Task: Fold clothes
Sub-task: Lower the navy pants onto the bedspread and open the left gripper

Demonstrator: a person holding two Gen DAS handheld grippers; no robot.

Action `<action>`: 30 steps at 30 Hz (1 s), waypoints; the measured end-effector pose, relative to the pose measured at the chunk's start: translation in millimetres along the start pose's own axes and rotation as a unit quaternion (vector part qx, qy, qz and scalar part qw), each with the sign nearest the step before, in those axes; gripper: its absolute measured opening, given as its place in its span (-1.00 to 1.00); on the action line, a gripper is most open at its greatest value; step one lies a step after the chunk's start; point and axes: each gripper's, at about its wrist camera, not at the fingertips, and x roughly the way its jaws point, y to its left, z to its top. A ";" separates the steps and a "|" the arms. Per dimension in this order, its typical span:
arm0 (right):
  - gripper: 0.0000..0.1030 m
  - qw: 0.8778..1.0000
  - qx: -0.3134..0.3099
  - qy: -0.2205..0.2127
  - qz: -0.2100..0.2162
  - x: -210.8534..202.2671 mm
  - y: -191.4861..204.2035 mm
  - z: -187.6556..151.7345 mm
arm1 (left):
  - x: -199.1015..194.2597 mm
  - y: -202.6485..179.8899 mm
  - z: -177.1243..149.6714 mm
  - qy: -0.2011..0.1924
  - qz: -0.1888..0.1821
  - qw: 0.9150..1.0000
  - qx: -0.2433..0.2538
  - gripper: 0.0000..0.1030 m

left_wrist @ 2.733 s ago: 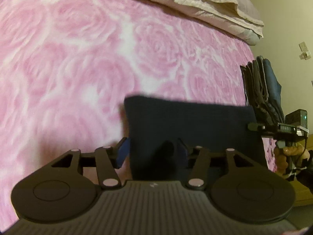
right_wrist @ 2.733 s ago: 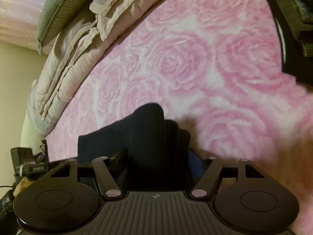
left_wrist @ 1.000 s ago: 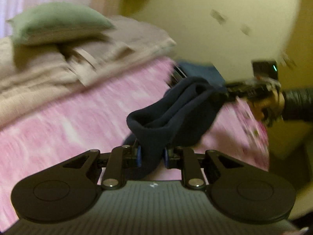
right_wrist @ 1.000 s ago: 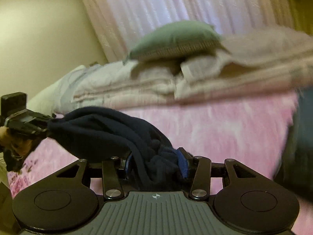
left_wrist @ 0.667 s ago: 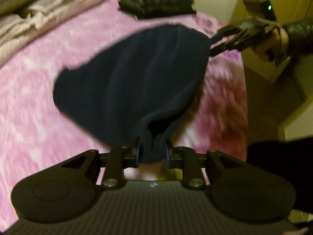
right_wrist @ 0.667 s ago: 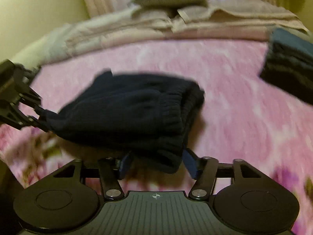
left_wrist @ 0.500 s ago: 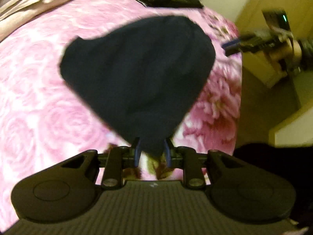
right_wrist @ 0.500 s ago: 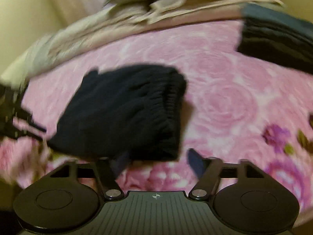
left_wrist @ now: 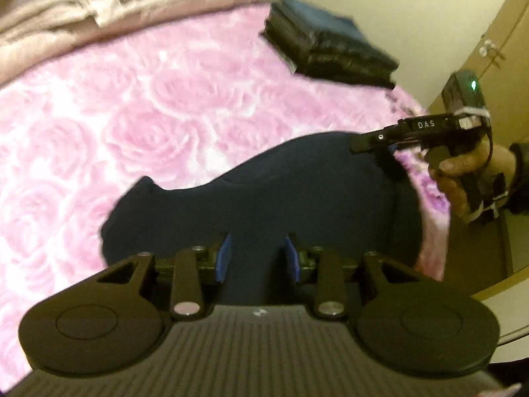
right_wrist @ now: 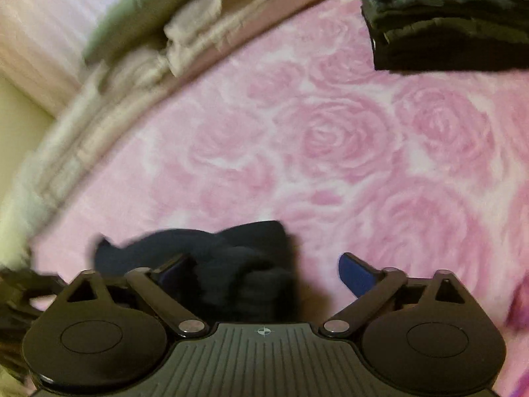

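A dark navy garment [left_wrist: 264, 195] is seen lying on the bed, on a pink blanket [left_wrist: 132, 115] with a rose pattern, near the close edge of it. In the left wrist view the left hand-held gripper [left_wrist: 257, 258] is placed over the near side of the garment; its jaws are opening, the dark cloth is between the two blue pads [left_wrist: 224, 256], and it cannot be told for sure whether the pads press on it, though a small gap seems to be there. In the same view the right hand-held gripper [left_wrist: 373, 145] is seen at the right end of the garment, held by a hand [left_wrist: 463, 172] in a dark sleeve [left_wrist: 519, 178], with a small green light on its top. In the right wrist view the right hand-held gripper [right_wrist: 261, 271] is spread wide — the garment [right_wrist: 231, 264] lies bunched close to its left finger, while the right blue pad [right_wrist: 355, 273] stands apart from the cloth, over the bare blanket [right_wrist: 330, 149]. Nothing is pinched there. A stack of folded dark clothes [left_wrist: 330, 49] is placed at the far right part of the bed, well apart from the garment; in the right wrist view this stack [right_wrist: 446, 16] appears at the upper right. Along the far side of the bed a beige, crumpled quilt [left_wrist: 115, 3] is laid, and a grey-green pillow [right_wrist: 139, 10] rests on it — both are blurred. A pale wall [left_wrist: 396, 10] is seen behind the stack.
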 end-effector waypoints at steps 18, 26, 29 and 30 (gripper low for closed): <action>0.19 0.999 -0.007 0.018 -0.038 -19.2 17.4 -10.5 | -2.9 9.3 -28.3 0.067 0.052 0.996 -0.027 -0.44; 0.20 0.999 -0.013 -0.021 -0.049 -46.3 35.2 -18.7 | -15.7 0.1 -37.9 0.075 0.075 0.994 -0.021 -0.43; 0.20 0.998 -0.020 -0.018 -0.052 -68.2 52.6 -34.3 | -25.8 -6.9 -44.0 0.088 0.082 0.992 -0.025 -0.43; 0.20 0.999 -0.017 -0.010 -0.051 -72.2 56.5 -41.0 | -29.4 -9.7 -46.2 0.092 0.083 0.992 -0.025 -0.42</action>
